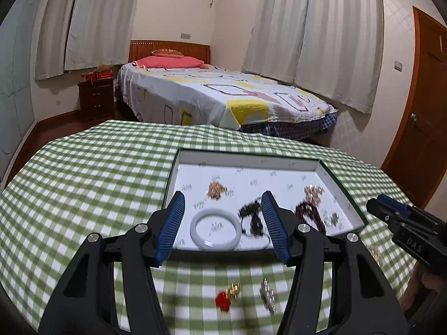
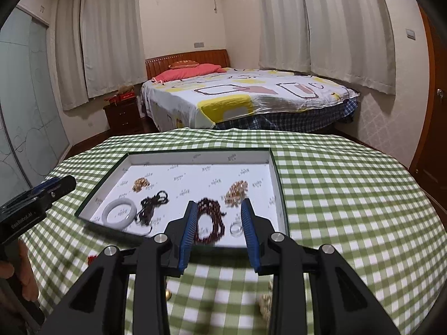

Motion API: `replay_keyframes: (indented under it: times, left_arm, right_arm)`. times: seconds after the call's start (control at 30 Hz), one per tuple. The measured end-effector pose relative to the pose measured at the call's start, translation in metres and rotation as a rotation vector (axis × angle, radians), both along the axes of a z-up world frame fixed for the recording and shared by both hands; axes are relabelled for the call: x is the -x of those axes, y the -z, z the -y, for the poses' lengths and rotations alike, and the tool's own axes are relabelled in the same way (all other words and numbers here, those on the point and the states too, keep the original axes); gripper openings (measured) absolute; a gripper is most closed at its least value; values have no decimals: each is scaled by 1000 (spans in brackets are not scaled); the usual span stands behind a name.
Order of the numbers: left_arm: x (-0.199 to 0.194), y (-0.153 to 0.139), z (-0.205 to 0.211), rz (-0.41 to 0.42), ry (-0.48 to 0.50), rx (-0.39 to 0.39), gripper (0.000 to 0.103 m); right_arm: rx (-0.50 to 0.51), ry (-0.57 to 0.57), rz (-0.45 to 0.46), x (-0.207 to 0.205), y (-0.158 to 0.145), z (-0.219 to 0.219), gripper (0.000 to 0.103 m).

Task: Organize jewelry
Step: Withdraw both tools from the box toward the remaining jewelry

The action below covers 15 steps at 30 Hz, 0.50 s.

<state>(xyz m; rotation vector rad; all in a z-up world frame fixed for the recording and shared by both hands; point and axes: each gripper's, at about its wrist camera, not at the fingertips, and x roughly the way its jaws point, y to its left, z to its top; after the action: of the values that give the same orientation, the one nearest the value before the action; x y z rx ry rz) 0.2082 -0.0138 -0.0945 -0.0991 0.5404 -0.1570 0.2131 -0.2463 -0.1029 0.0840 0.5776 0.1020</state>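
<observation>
Both tongs spread, empty: left gripper (image 1: 223, 195), right gripper (image 2: 219, 203). Tray (image 1: 251, 159) at 12 o'clock holds the sorted pieces. Red charm (image 1: 223, 301) and silver piece (image 1: 268, 296) remain on the cloth; judged next: descend, pinch.

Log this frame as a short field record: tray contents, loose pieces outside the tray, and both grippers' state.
surface: green checked tablecloth
tray: shallow white-lined tray
in tray: white bangle; black cord piece; dark red bead string; two gold chain piles; small clear ring
outside tray: red and gold piece; silver piece
left gripper: jaws open, empty
right gripper: jaws open, empty
</observation>
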Motion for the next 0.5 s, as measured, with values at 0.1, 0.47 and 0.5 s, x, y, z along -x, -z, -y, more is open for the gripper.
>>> replay_keyframes:
  times: [0.1,0.47,0.5]
  left_arm:
    - [12,7,1,-8,1,-5,56]
    - [41,46,3,-98,10,-36,56]
    - [42,49,3,-106,9,-38,56]
  right_arm:
    - [-2,1,-9,10,5,0,33]
    - [-14,4,-53,41,29,-1,33]
    - [-16,3,-56,42,31,-1,33]
